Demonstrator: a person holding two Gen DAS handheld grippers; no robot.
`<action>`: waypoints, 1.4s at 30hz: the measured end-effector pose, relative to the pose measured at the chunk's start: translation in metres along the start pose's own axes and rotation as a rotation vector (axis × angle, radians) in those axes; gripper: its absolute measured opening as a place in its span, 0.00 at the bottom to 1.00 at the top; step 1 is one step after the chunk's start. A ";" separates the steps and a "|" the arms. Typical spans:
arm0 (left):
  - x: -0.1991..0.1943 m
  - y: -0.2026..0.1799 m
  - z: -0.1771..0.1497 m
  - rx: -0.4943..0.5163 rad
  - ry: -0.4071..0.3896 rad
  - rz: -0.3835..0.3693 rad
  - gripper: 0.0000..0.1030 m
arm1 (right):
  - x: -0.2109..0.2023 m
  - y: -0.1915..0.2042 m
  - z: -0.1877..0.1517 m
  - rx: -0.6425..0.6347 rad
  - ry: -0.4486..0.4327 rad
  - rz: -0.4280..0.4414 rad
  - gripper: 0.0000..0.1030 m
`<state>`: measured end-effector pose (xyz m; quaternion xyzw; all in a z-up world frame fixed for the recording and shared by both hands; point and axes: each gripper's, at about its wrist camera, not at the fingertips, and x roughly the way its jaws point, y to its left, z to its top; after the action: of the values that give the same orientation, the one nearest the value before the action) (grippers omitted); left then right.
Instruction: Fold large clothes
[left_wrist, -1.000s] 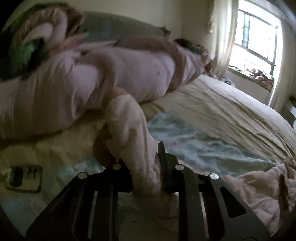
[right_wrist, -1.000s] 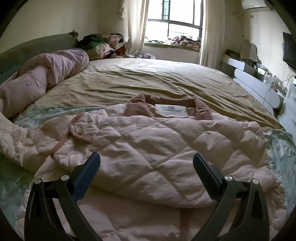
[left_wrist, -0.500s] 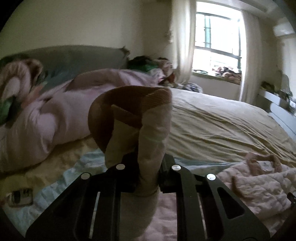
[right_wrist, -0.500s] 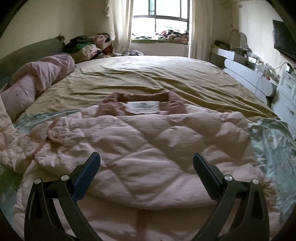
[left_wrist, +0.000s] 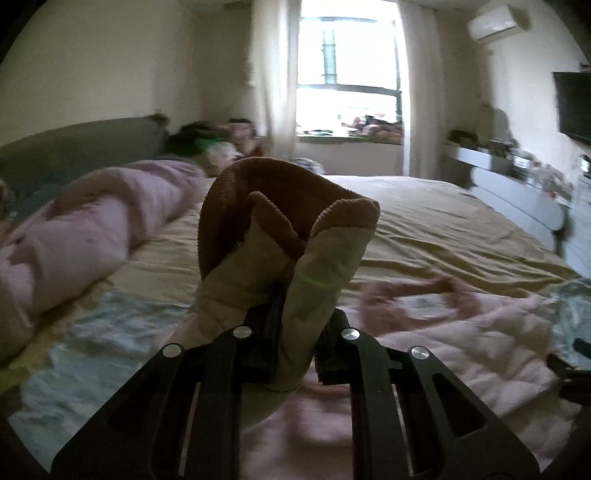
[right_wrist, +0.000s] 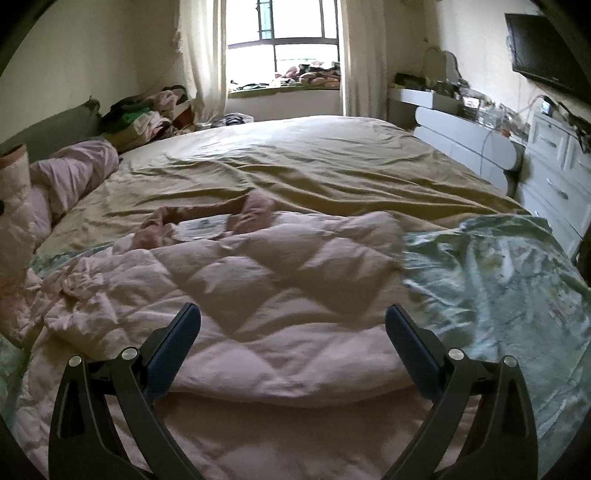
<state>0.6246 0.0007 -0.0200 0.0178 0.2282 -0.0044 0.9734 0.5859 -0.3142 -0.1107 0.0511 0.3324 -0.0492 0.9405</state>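
A pale pink quilted jacket (right_wrist: 266, 295) lies spread on the bed, its brown collar (right_wrist: 255, 210) toward the far side. My left gripper (left_wrist: 291, 332) is shut on the jacket's sleeve (left_wrist: 295, 266) and holds it raised, the brown ribbed cuff (left_wrist: 258, 184) standing up in front of the camera. The jacket body also shows in the left wrist view (left_wrist: 461, 332) at the lower right. The raised sleeve shows at the left edge of the right wrist view (right_wrist: 14, 206). My right gripper (right_wrist: 291, 325) is open and empty, just above the jacket's near part.
The bed (right_wrist: 314, 166) has an olive sheet and a green patterned cover (right_wrist: 498, 280) at the right. A rolled pink duvet (right_wrist: 74, 173) lies along the left. Piled clothes (right_wrist: 140, 118) sit near the headboard. White drawers (right_wrist: 554, 177) stand at the right.
My left gripper has lifted the sleeve off the bed and swung right, toward the jacket body. My right gripper has shifted a little to the right over the jacket, still open.
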 end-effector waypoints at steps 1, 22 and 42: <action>0.003 -0.020 -0.002 0.010 0.007 -0.025 0.07 | -0.001 -0.009 -0.001 0.006 0.000 -0.004 0.96; 0.037 -0.251 -0.075 0.202 0.115 -0.218 0.07 | 0.002 -0.129 -0.014 0.141 0.003 -0.041 0.96; 0.008 -0.272 -0.099 0.374 -0.002 -0.161 0.92 | 0.006 -0.133 -0.016 0.186 0.043 -0.032 0.96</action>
<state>0.5836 -0.2676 -0.1208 0.1799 0.2231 -0.1246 0.9499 0.5635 -0.4446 -0.1352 0.1337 0.3472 -0.0936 0.9235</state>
